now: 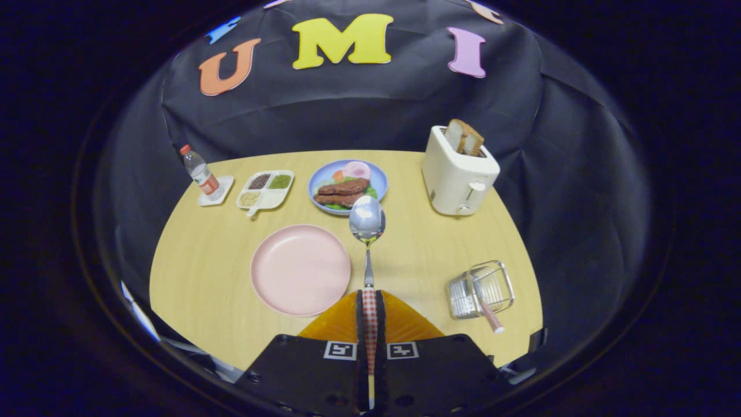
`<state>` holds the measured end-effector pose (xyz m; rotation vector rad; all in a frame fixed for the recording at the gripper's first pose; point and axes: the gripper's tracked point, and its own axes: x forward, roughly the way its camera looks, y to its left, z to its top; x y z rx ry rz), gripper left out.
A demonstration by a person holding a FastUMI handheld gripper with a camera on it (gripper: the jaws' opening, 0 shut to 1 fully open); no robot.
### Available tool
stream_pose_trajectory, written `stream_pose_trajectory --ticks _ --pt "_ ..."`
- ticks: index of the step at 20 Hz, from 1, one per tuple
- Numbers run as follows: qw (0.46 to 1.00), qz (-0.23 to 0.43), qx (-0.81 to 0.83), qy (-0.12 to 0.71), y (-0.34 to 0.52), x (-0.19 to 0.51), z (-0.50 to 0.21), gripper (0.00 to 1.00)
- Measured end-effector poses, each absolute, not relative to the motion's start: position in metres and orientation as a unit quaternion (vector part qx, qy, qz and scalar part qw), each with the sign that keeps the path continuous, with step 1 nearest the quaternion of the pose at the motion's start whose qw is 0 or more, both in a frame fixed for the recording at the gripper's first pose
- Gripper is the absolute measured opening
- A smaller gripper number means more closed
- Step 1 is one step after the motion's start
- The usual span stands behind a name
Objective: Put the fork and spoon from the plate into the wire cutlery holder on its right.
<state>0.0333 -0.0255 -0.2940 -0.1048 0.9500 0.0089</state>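
My gripper (369, 301) is shut on the spoon (367, 223), both fingers pressing on its red-and-white checked handle. The shiny bowl of the spoon points forward, raised above the table just right of the pink plate (300, 270). The pink plate lies bare, left of the fingers. The wire cutlery holder (481, 288) stands to the right of the fingers near the table's front right edge. Another checked handle, the fork's (490, 315), sticks out of the holder toward me.
A cream toaster (457, 174) with bread stands at the back right. A blue plate of food (347, 186) sits beyond the spoon. A divided white dish (265, 190) and a water bottle (200, 172) on a coaster are at the back left. The wooden table (202, 272) is round-edged.
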Motion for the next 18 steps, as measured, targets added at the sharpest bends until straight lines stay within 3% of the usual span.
stream_pose_trajectory --ticks 18 --pt "0.806 -0.014 -0.049 0.590 -0.189 -0.005 -0.307 0.04"
